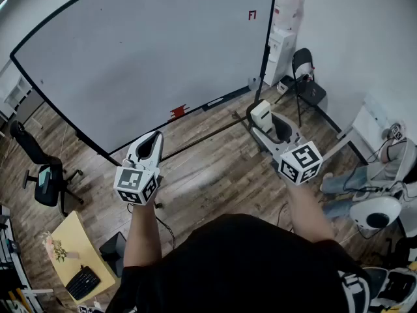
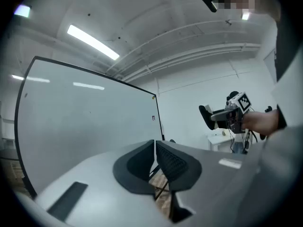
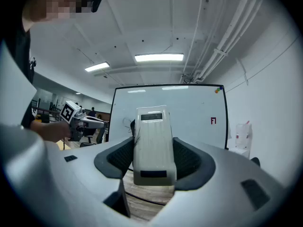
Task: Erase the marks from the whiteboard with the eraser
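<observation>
While upright, whiteboard (image 1: 143,51) on wooden floor (image 1: 208,175).

Whiteboard (image 1: 150,51) top out of head view

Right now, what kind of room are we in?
Probably an office or lab workroom: a large whiteboard, a black office chair on the wood floor, and a desk with a keyboard.

eraser (image 3: 152,141) in right hand-held gripper (image 3: 153,161), whiteboard (image 3: 189,110) ahead
</observation>
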`<state>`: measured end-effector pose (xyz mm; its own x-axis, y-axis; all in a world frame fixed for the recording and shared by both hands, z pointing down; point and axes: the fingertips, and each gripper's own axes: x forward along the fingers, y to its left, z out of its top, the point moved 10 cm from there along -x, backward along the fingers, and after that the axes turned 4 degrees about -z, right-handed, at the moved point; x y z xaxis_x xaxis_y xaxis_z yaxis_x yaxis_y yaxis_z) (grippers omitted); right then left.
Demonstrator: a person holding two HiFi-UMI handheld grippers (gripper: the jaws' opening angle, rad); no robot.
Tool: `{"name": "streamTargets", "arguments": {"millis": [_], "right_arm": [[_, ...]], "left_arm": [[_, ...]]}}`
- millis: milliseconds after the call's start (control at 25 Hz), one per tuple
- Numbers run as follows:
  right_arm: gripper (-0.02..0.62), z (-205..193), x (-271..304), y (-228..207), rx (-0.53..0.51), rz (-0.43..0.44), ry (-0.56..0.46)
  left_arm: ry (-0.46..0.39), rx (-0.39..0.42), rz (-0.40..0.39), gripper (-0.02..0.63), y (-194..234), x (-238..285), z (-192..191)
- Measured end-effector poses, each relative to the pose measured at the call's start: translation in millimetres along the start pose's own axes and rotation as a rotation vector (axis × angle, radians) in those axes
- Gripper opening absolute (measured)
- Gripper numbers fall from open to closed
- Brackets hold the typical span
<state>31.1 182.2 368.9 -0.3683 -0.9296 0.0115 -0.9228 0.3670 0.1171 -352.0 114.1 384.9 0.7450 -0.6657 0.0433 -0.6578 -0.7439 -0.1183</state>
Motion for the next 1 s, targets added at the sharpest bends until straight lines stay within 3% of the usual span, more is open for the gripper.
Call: {"name": "streamTargets", "arguments": {"millis": [560, 1000], "right_arm": [[0.250, -1, 7, 1, 0.017, -0.028, -0.006], [0.250, 2, 23, -29, 0.057, -0.035, -0.021]], "left_arm": [[0.033, -0.007, -0.040, 0.021, 7, 8, 0], [0.074, -0.004, -0.062, 0.021, 10, 47, -1]]}}
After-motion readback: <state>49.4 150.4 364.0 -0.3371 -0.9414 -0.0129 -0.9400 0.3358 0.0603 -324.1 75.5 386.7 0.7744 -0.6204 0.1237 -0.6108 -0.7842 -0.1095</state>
